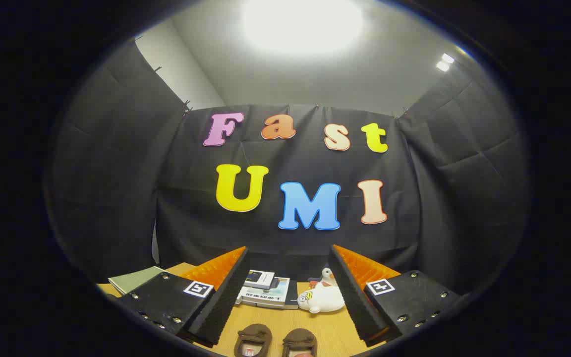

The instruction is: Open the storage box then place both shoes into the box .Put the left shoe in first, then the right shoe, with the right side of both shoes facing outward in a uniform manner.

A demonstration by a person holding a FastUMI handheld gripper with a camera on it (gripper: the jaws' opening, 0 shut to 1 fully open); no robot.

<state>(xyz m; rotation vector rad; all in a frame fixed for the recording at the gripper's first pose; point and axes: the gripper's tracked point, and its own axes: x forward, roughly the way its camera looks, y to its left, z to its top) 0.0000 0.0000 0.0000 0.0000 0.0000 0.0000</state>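
Observation:
My gripper (288,267) is held high and stands open, with a wide gap between its fingers (223,292). Below that gap, on the wooden table (310,322), two brown shoes lie side by side with their toes pointing away from me: one shoe (253,339) on the left and the other shoe (299,342) on the right. Only their front parts are in sight. Nothing is between the fingers, and they touch neither shoe.
Beyond the shoes lies a small stack of books (265,290). A white plush duck (322,296) rests beside the right finger. A green notebook (134,278) lies at the table's far left. Black cloth walls close the booth behind.

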